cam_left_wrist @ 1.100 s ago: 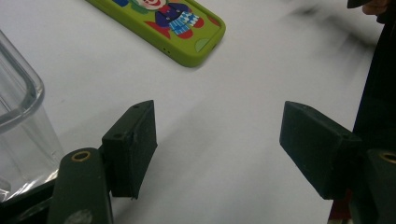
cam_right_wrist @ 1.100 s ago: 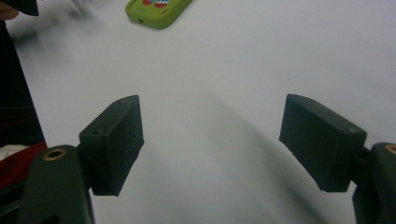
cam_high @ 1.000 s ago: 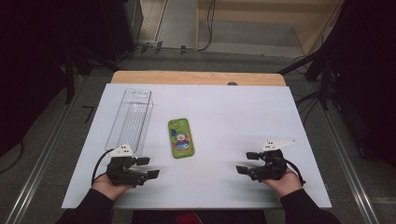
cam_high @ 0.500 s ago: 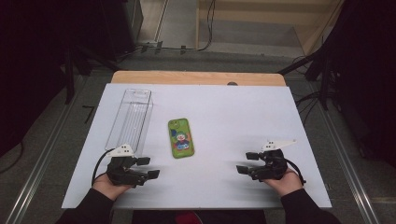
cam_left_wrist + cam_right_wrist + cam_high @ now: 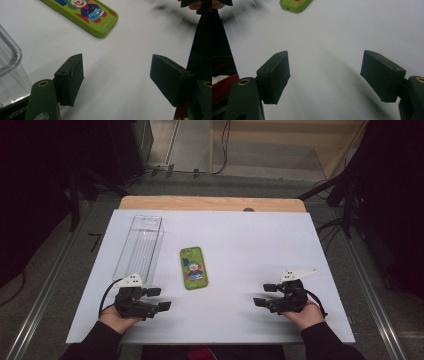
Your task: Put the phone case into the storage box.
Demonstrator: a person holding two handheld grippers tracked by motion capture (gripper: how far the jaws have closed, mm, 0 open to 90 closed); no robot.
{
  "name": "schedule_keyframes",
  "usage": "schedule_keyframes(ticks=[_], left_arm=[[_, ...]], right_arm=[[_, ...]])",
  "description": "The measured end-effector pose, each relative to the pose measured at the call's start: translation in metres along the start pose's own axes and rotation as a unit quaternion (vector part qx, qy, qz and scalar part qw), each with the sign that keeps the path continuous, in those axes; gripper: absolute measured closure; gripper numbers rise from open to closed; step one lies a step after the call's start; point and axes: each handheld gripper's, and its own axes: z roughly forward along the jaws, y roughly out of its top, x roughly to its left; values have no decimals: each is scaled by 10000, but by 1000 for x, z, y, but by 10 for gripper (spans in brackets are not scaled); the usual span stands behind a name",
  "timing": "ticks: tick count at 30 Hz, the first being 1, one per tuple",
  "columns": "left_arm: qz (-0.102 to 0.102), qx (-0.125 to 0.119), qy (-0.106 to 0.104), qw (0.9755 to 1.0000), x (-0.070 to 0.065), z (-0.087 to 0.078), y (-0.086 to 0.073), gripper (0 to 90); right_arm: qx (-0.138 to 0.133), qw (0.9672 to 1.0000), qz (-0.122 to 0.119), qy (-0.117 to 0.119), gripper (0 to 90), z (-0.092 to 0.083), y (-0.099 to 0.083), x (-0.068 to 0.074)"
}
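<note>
A green phone case with a clown picture [image 5: 193, 267] lies flat near the middle of the white table [image 5: 240, 240]. Left of it stands a clear plastic box [image 5: 139, 246], long and open-topped. My left gripper [image 5: 158, 299] rests near the front left, open, pointing right, nothing between its jaws. In the left gripper view the green case [image 5: 85, 15] lies ahead and the clear box [image 5: 10, 72] is at the left edge. My right gripper [image 5: 264, 295] rests at the front right, open and empty, pointing left. The right gripper view shows a corner of the green case [image 5: 295, 5] far ahead.
A wooden board edge [image 5: 210, 203] runs along the table's far side. Black cables and dark stands lie on the floor beyond and to the sides. Bare white surface stretches between the two grippers [image 5: 215, 310].
</note>
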Motion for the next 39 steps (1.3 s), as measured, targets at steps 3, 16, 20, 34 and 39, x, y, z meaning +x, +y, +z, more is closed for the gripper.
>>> schedule_keyframes(ticks=[3,16,20,34,39], left_arm=[[-3,-15,3,10000,0,0,0,279],[-26,24,-11,10000,0,0,0,279],[-37,16,-13,10000,0,0,0,279],[-37,14,14,10000,1,0,0,278],[-47,9,5,10000,1,-1,0,278]], right_arm=[[14,10000,0,3,216,1,0,0],[148,9998,90,-61,216,1,0,-1],[126,9998,68,-111,215,1,1,0],[136,9999,-3,-73,219,7,20,7],[92,9999,-27,83,219,10,27,10]])
